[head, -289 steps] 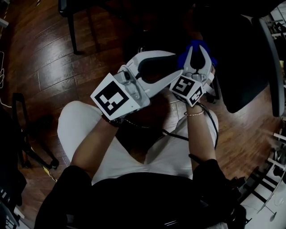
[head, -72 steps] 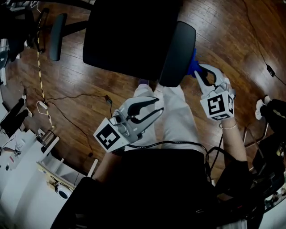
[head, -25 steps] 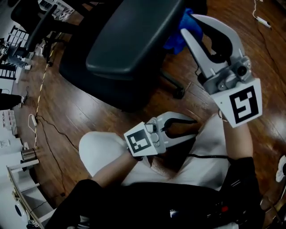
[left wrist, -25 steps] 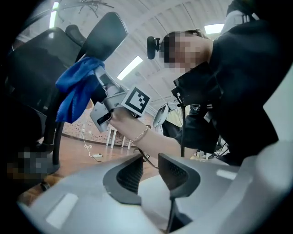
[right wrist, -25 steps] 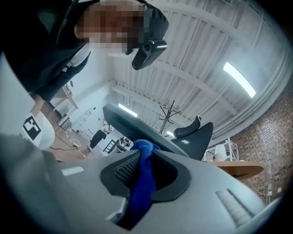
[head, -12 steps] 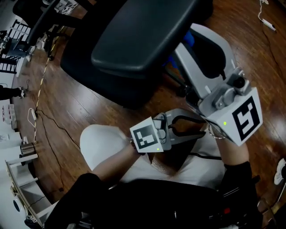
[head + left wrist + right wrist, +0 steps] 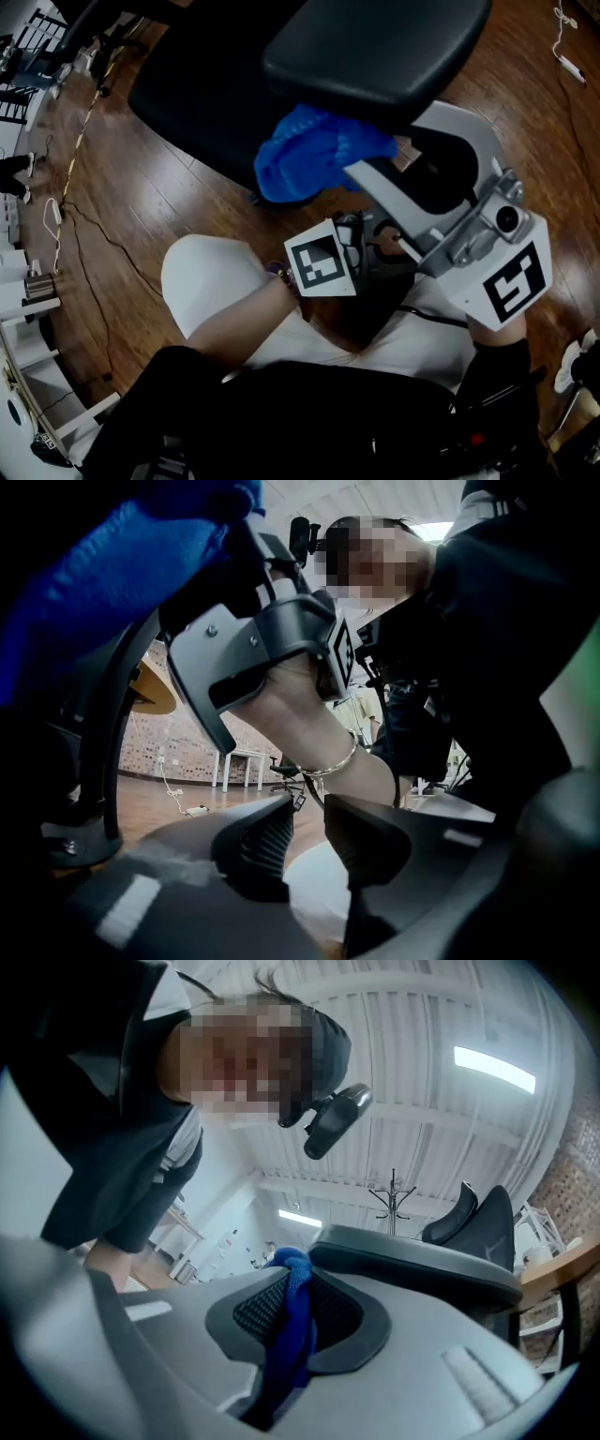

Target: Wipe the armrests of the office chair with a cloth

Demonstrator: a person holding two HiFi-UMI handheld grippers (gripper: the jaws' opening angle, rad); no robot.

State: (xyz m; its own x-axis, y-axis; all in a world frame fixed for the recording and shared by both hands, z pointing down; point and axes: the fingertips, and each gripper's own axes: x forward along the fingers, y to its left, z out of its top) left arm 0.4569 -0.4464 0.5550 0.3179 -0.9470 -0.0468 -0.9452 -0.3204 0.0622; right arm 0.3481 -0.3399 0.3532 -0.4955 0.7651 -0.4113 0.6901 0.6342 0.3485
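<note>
While the right gripper [image 7: 295, 1314], tilted upward, pinches the cloth [image 7: 314, 155] by the armrest [image 7: 375, 47], the left gripper [image 7: 309, 829] (jaws spread, empty) lies level.

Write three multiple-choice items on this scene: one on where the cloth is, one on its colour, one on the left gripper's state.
1. Where is the cloth?
A. Beside the black armrest's near edge
B. Flat on the floor by the cables
C. On the white shelves

2. What colour is the cloth?
A. White
B. Blue
C. Red

3. How do the left gripper's jaws stand?
A. Shut on the cloth
B. Shut on the armrest
C. Apart, nothing between them

Answers:
1 A: the head view shows it bunched by the pad's edge, pinched in the right gripper.
2 B: bright blue in every view.
3 C: its own view shows an empty gap.
</note>
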